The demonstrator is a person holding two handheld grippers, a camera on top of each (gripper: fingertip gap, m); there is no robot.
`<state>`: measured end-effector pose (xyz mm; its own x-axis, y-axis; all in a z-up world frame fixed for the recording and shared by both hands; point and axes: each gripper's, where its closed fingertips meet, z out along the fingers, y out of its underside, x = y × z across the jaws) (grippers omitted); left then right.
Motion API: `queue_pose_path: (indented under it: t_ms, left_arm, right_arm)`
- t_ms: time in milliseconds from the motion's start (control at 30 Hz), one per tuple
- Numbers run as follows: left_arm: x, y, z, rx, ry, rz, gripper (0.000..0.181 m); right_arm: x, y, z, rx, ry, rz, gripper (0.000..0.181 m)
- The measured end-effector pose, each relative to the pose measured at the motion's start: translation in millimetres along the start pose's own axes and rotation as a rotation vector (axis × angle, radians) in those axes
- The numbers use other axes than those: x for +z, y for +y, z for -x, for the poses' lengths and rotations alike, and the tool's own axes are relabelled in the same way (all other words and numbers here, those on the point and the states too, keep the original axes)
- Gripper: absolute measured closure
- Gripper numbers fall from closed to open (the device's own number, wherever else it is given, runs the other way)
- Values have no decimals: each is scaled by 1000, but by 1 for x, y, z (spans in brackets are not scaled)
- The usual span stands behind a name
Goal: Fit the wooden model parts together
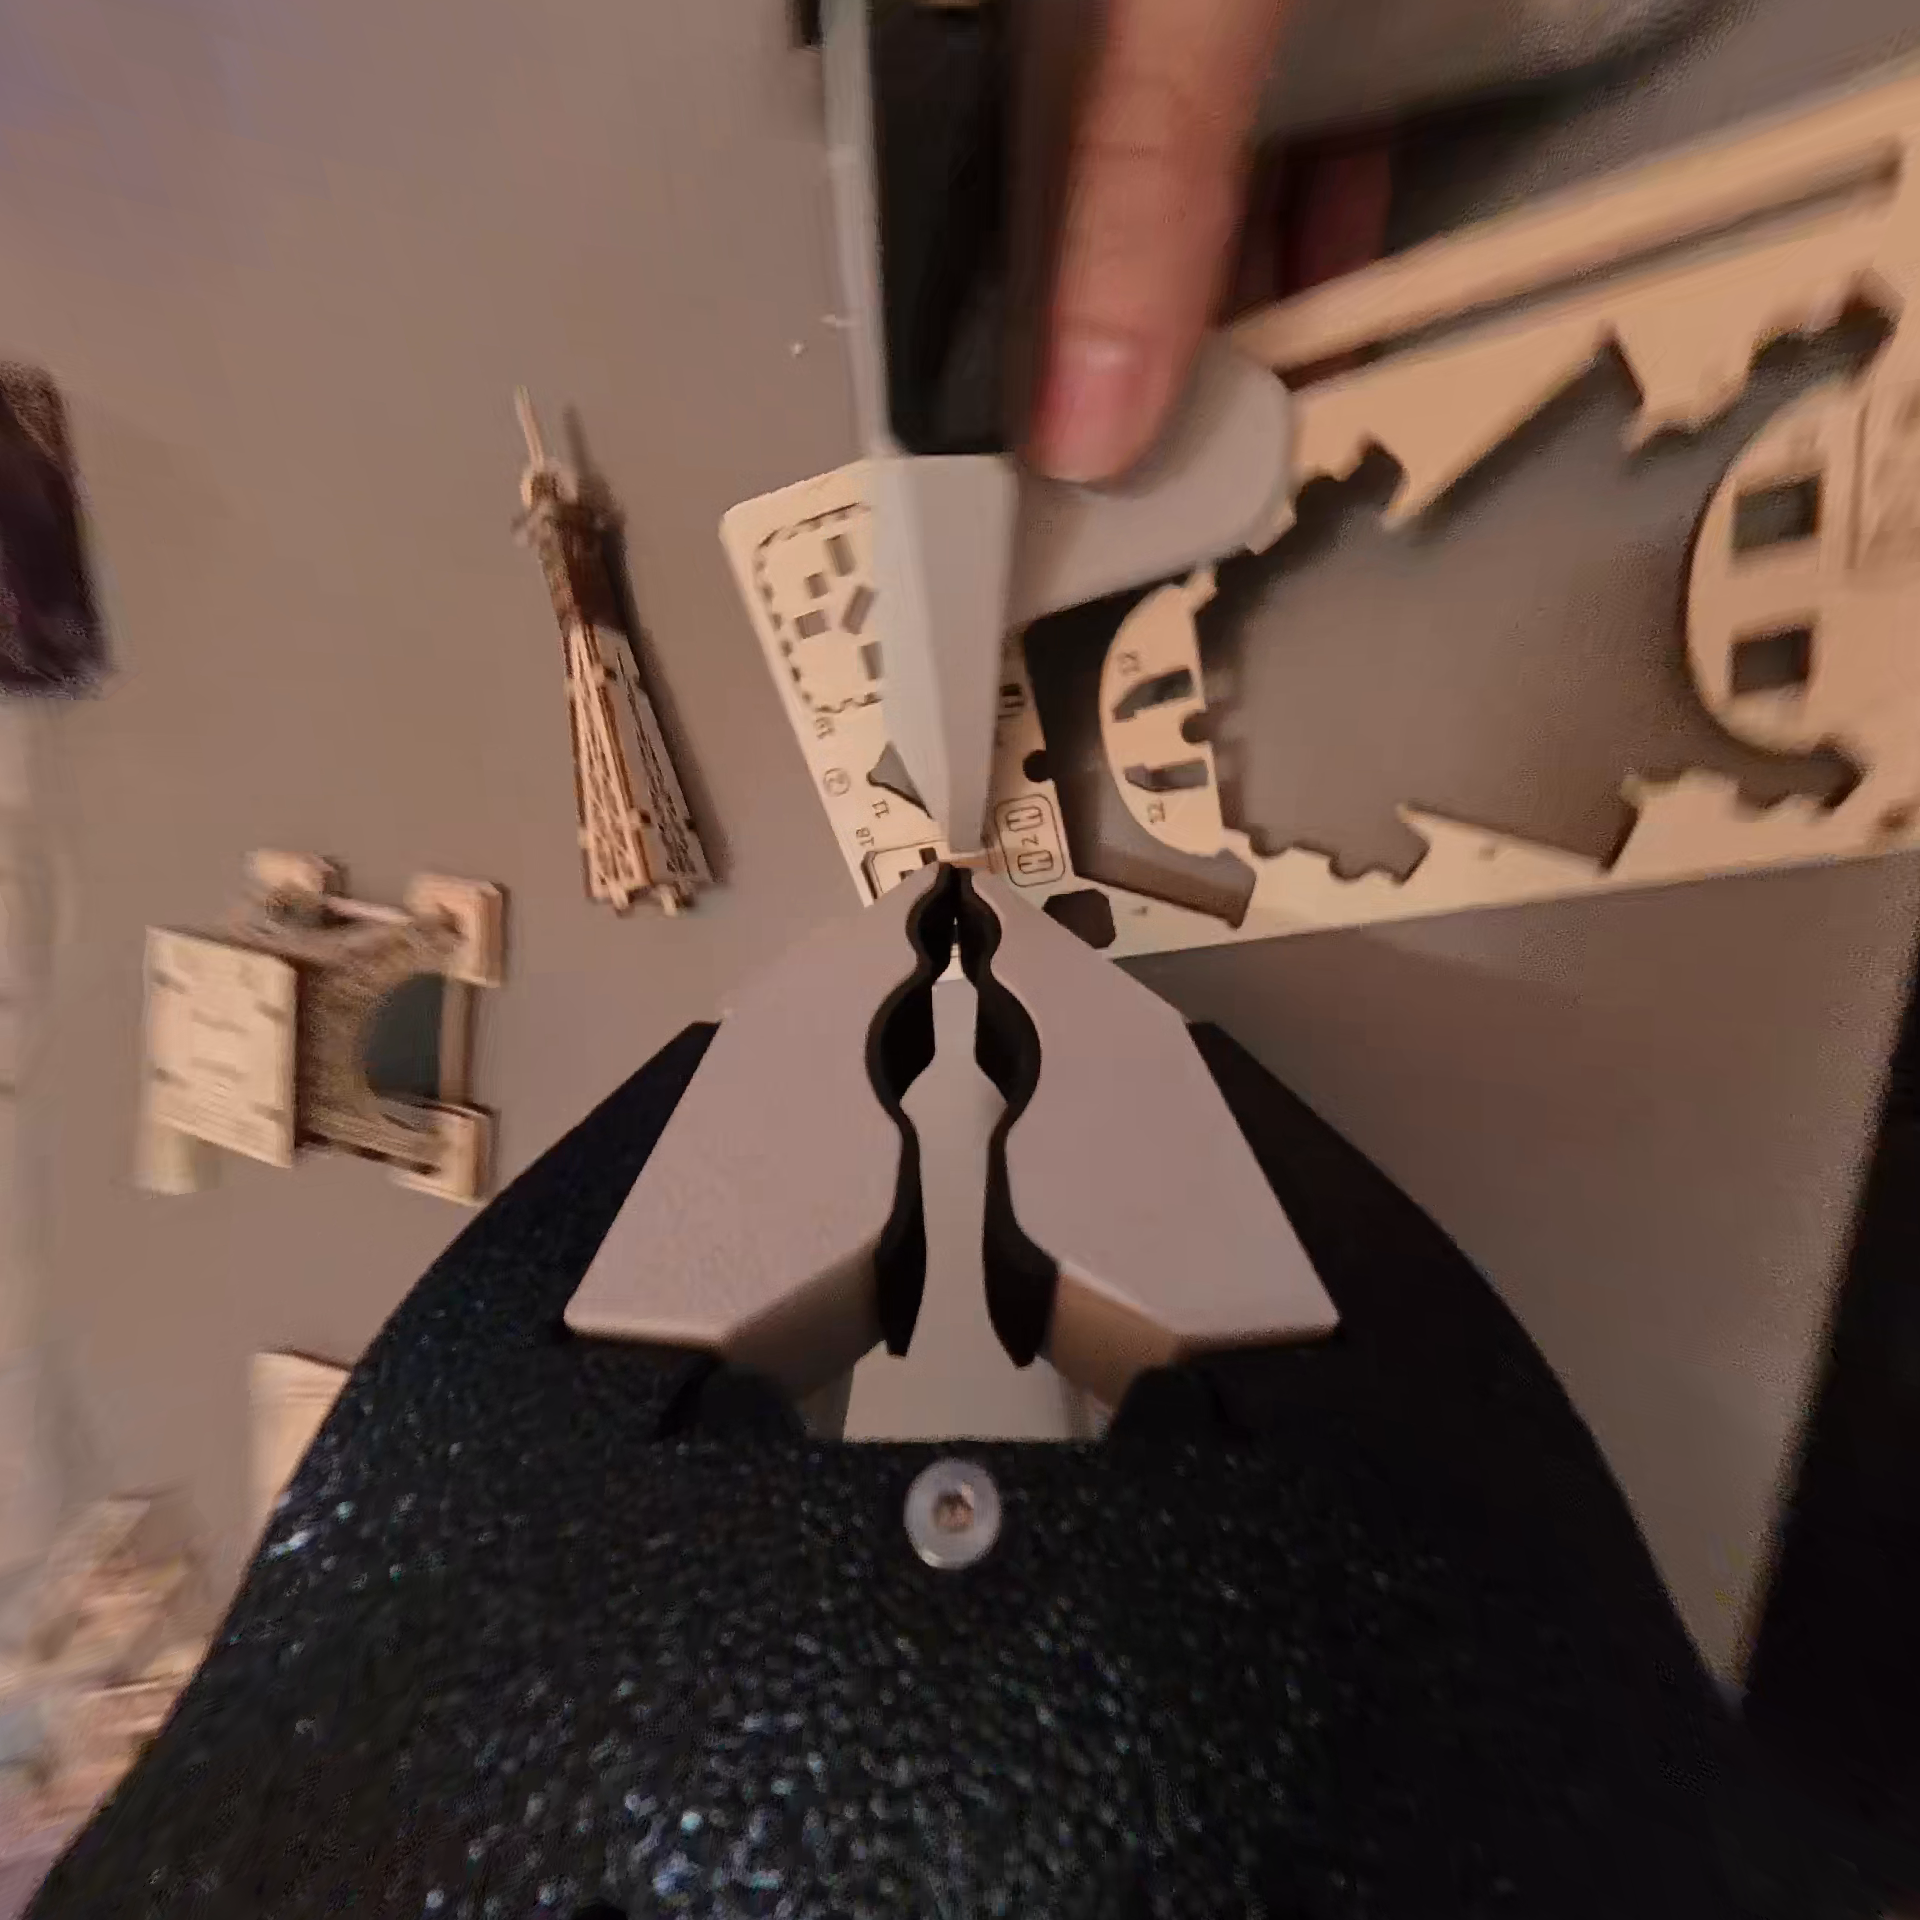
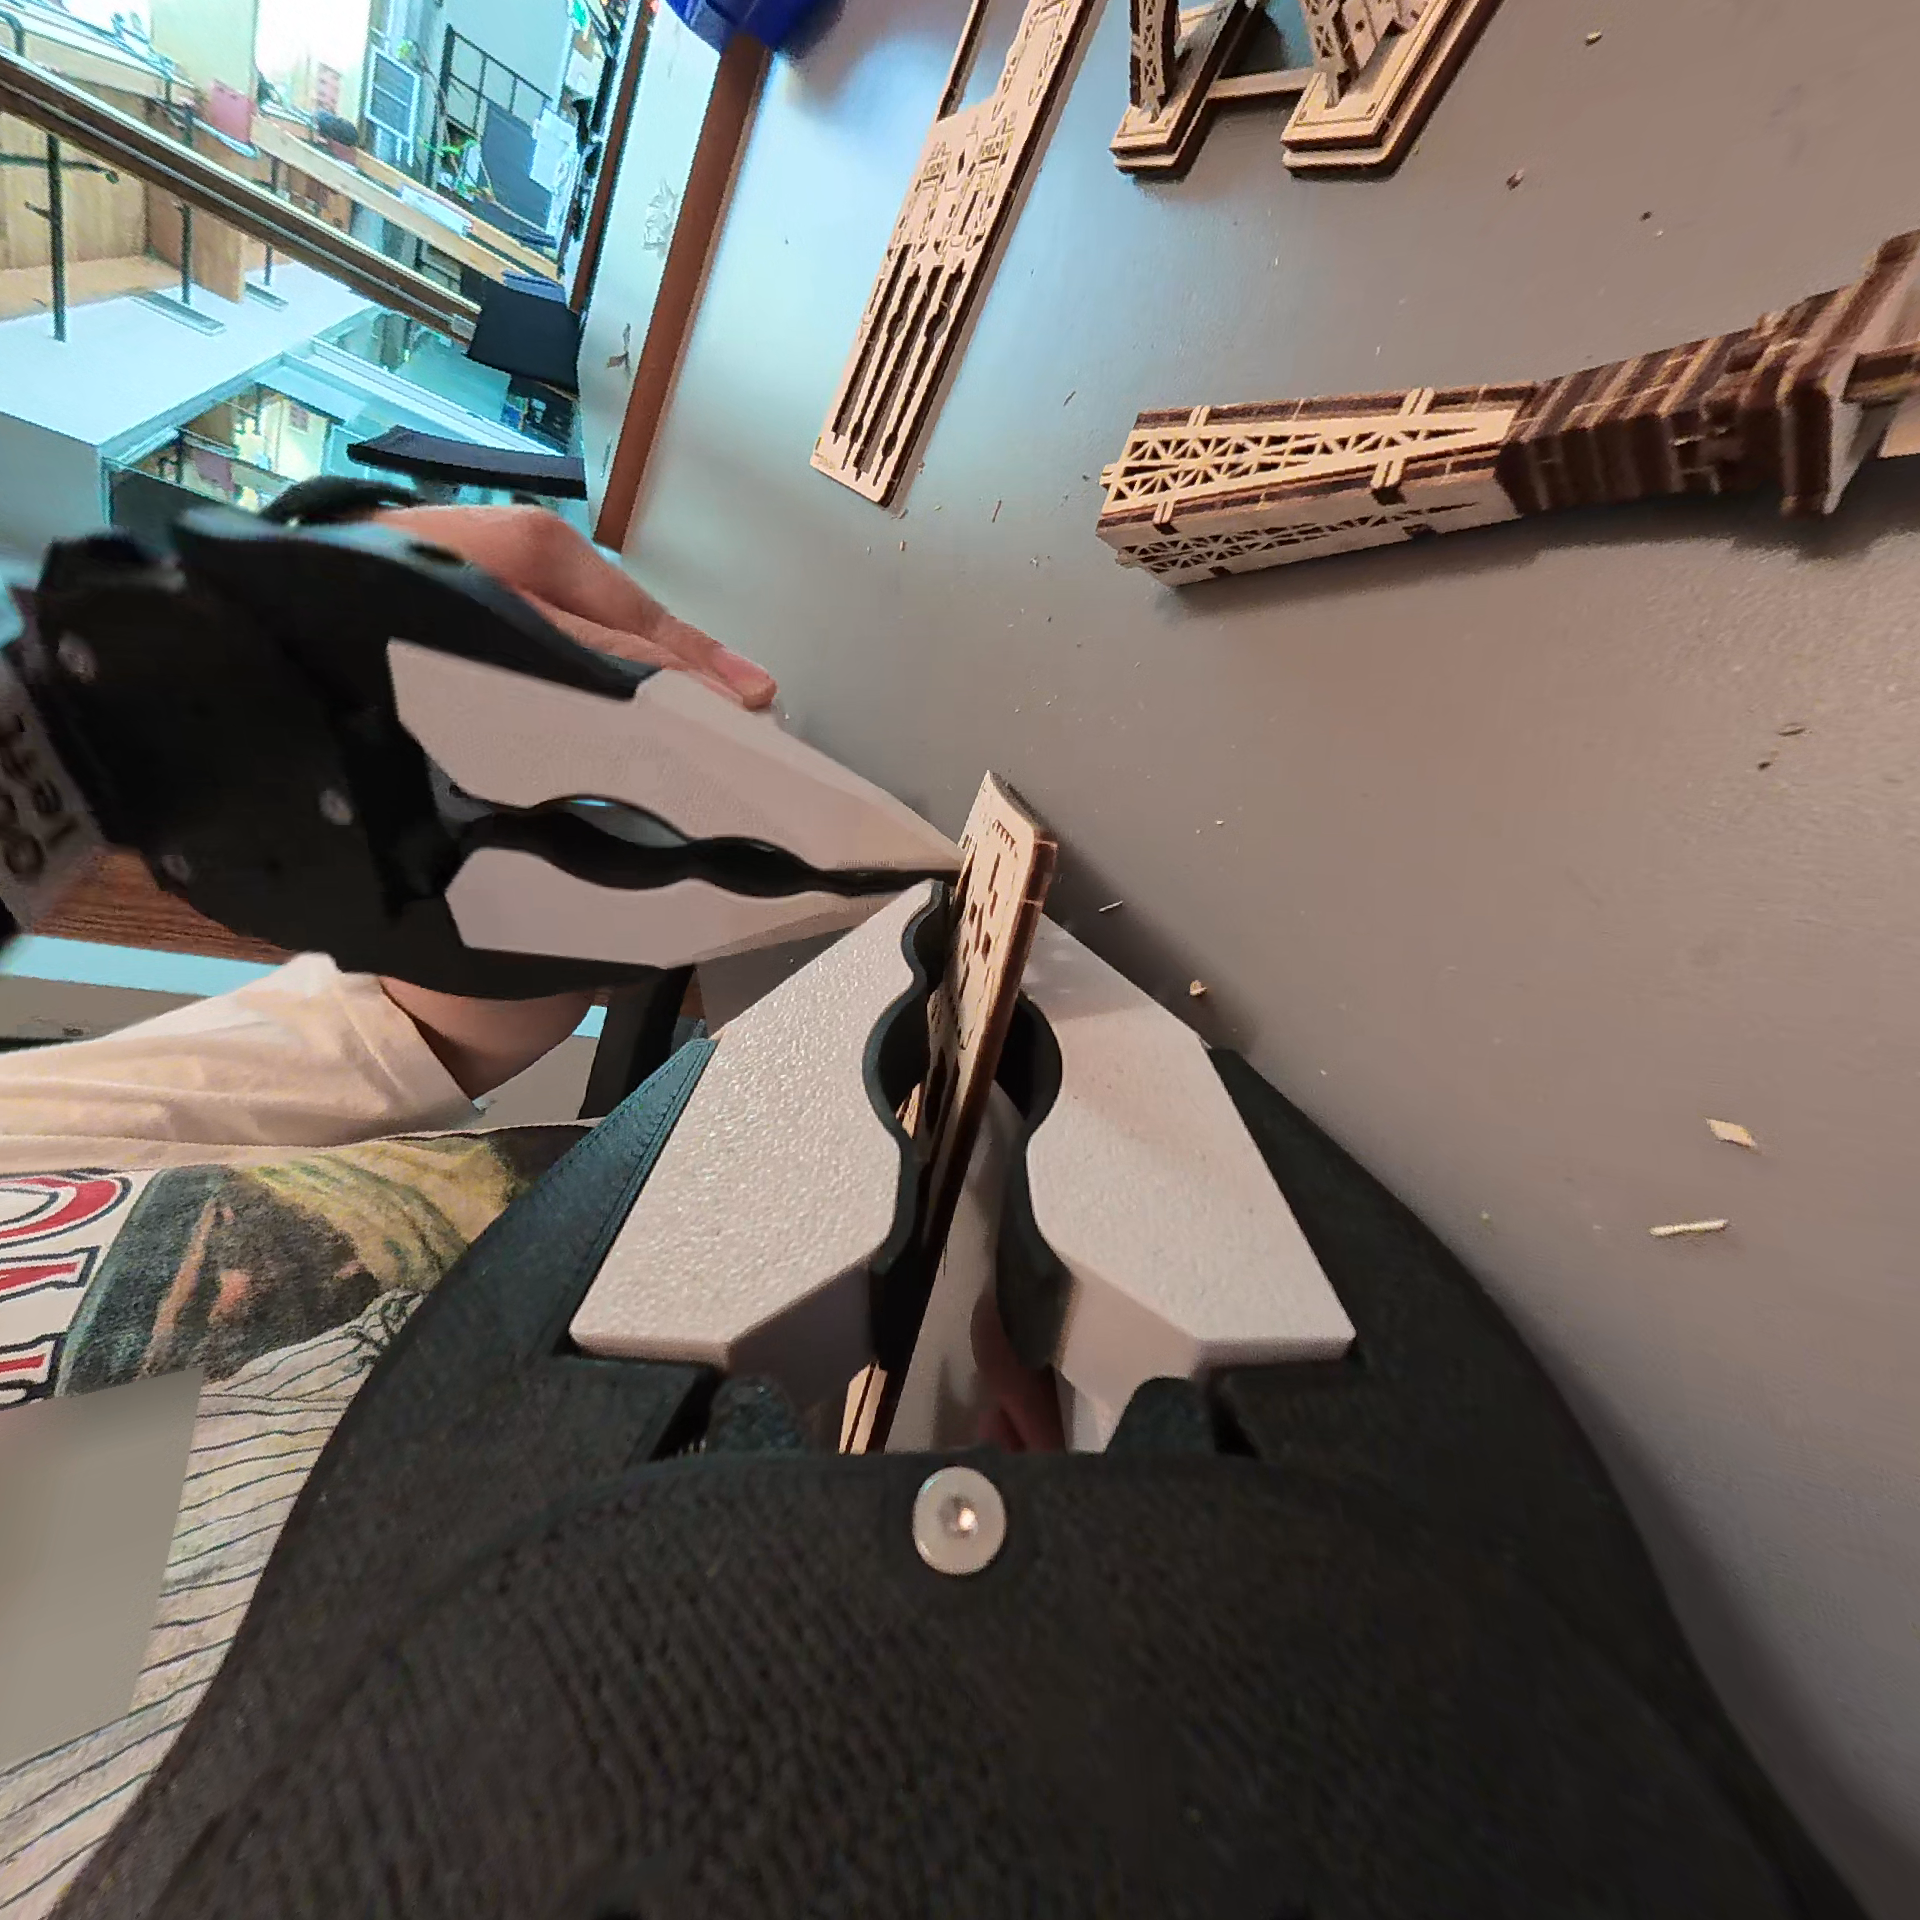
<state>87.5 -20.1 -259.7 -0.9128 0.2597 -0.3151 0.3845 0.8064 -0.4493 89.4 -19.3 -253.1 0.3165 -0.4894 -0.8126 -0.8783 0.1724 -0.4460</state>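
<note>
Grey table (image 2: 1403, 831) underneath everything, strewn with wood splinters. Largest on it: pale laser-cut parts sheet (image 1: 1558, 582), many shapes already punched out, gripped upright on its edge and taken here as the landmark. In the right wrist view, same sheet (image 2: 992, 966) edge-on between the fingers, one edge close to the table, contact itself not visible.

Right gripper (image 2: 987, 904) closed on the sheet, grey fingers pressing both faces, sheet running deep back toward the hinge. From the left wrist view, the right gripper (image 1: 971, 831) coming down from above over the sheet's left end, a bare finger (image 1: 1101, 343) lying along it.

Left gripper (image 1: 954, 878) almost fully closed, tips narrowed to a sliver and nipping a tiny wooden tab at the sheet's lower left corner; whether the tab is free of the sheet, impossible to tell. In the right wrist view, the left gripper (image 2: 935, 868) reaching in from the left, its tips meeting the sheet's near face.

Beyond the sheet, well apart from it: lattice tower section (image 2: 1455, 468) lying flat on the table. Farther still, a fretwork panel (image 2: 935, 260) and the arched base assembly (image 2: 1268, 94).

Left of the sheet in the left wrist view: the tower section (image 1: 613, 707), then a small blurred block assembly with an arch (image 1: 332, 1029).
</note>
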Motion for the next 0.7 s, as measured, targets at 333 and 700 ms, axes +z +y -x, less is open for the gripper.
queue_pose_path:
  t_ms: [333,700]
  left_arm:
    - [-2,-1,0,-204,128,-79,181]
    - [2,2,-2,-71,145,115,181]
  right_arm:
    - [-1,-1,2,-15,-9,-10,178]
    - [1,1,-2,3,23,24,176]
